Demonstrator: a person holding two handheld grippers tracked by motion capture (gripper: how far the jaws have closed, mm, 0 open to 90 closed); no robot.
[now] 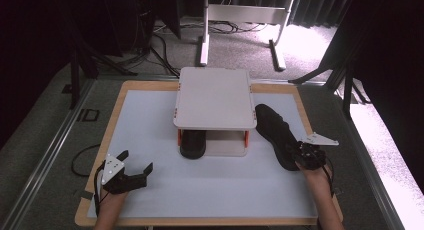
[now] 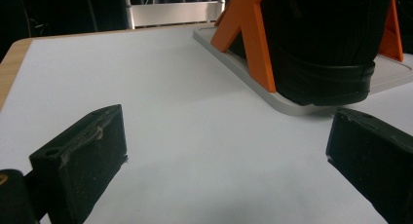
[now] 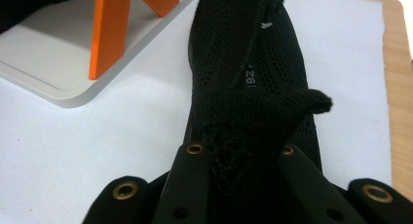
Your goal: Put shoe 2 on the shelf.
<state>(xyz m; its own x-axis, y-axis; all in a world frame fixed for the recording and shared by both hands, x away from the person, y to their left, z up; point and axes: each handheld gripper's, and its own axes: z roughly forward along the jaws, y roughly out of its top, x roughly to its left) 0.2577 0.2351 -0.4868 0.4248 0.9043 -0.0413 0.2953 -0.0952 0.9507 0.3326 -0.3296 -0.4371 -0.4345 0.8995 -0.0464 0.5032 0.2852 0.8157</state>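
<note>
High view: a black knitted-mesh shoe (image 1: 274,132) lies on the white table mat (image 1: 150,120), just right of a grey two-tier rack with orange posts (image 1: 215,97). The right gripper (image 1: 306,155) is clamped on the shoe's heel collar. A second black shoe (image 1: 192,142) sits on the rack's lower tier. At the near left, the left gripper (image 1: 134,167) rests with jaws spread wide, holding nothing.
</note>
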